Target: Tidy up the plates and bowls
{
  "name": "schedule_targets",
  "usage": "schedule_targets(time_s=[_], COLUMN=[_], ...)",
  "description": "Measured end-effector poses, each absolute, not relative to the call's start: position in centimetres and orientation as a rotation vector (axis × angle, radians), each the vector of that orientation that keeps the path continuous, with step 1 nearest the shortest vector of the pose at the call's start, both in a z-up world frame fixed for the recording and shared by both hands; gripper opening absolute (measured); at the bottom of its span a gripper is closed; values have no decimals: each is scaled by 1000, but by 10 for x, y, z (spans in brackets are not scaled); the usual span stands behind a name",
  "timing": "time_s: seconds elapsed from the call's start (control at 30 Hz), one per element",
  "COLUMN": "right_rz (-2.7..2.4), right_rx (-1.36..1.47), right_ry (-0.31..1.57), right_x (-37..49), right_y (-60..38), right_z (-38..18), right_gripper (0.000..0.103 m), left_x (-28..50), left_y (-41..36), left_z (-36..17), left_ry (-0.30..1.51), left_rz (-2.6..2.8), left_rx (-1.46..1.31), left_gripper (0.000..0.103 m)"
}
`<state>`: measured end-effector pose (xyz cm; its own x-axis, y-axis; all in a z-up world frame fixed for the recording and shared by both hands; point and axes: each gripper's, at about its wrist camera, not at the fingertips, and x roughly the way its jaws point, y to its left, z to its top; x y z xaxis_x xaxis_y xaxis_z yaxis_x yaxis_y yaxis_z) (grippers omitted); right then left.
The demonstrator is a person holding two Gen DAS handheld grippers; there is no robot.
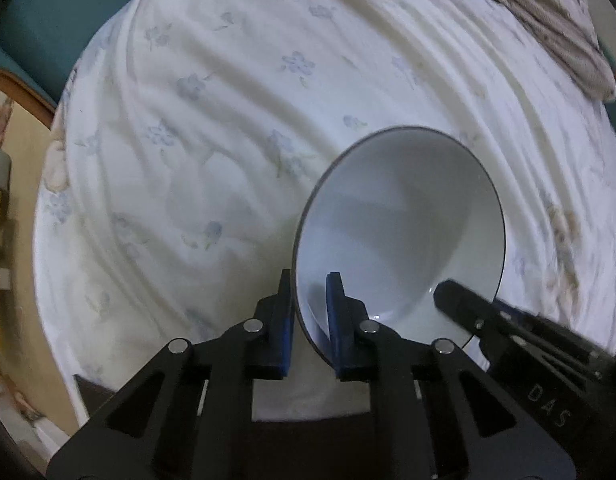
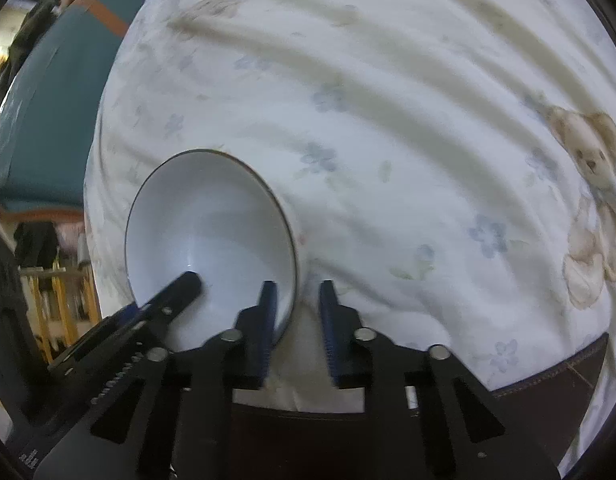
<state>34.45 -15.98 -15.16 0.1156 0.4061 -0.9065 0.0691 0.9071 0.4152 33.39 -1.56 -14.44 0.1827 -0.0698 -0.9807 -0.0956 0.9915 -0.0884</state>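
Left fingers: the left gripper (image 1: 311, 312) straddles the rim of the white bowl (image 1: 400, 224), one blue pad outside the wall and one inside. A thin gap shows around the rim, so whether they pinch it or only bracket it I cannot tell.

Right fingers: the right gripper (image 2: 296, 320) mirrors this on the opposite rim of the same white bowl (image 2: 208, 224), its left pad inside the wall, its right pad outside. The gap looks wider than the wall; a firm grip is not shown.

Why held so: taking the rim from both sides, at about 7 o'clock in the left wrist view and 5 o'clock in the right, would keep a smooth, deep bowl level if lifted. That is my reading, not something seen.

Bowl: it has a dark-edged rim, is empty, opens towards both cameras, and sits low in each view just ahead of the fingers. Whether it rests on the bedding or is carried is unclear.

Bed: there is no table here. A rumpled white sheet (image 1: 228, 120) printed with pale blue flowers and teddy bears (image 2: 588, 160) spreads beneath.

Room: teal upholstery (image 2: 48, 120) sits at 9 to 10 o'clock in the right view, and a striped folded cloth (image 1: 548, 20) at 1 o'clock in the left.
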Motion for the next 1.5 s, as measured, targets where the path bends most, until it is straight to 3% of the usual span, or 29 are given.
schedule_targets(time_s=[0.2,0.37,0.53,0.83,1.5], right_rz=[288,346,379,413,469], right_rx=[379,398,383,427,483], right_ry=[1381,1254,1192,1111,1125], right_x=[320,254,170,58,49], right_y=[-160,-177,-199,-235,-253], right_z=[-122,-55,0,13,-13], right_gripper=[13,13,14,15,15], left_x=[282,207,127,66,60], left_y=[-22,-32,-55,-77,-87], left_z=[-83,-14,19,7,-6], left_ry=[1319,1239,1230,1291,1298], left_rz=[-23,-76,-104,-52,-8], left_rx=[-116,-104,-64,-71,-62], left_gripper=[13,12,11,11,11])
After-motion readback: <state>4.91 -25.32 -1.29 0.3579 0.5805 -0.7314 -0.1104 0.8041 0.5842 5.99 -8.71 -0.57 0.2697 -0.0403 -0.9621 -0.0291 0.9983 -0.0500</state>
